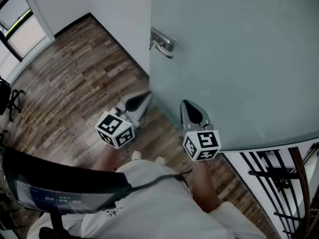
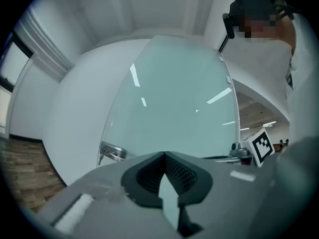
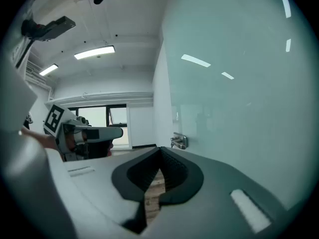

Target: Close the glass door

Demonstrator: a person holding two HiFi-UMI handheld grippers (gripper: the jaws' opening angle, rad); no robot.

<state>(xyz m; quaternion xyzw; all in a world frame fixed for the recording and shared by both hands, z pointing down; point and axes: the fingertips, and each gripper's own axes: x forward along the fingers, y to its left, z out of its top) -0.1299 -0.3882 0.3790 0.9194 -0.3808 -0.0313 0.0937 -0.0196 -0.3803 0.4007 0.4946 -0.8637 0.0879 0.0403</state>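
Wood-plank flooring (image 1: 75, 83) runs across the left of the head view, up to a white wall (image 1: 119, 14). Filling the upper right is the frosted glass door (image 1: 239, 59), its metal handle (image 1: 162, 43) near its left edge at top centre. The left tool (image 1: 147, 94) sits at centre frame with its jaws together on nothing, tip just left of the door's lower edge. Beside it, the right tool (image 1: 185, 103) is also closed and empty, its tip over the pane; contact cannot be told. Black railing (image 1: 279, 183) occupies the lower right.
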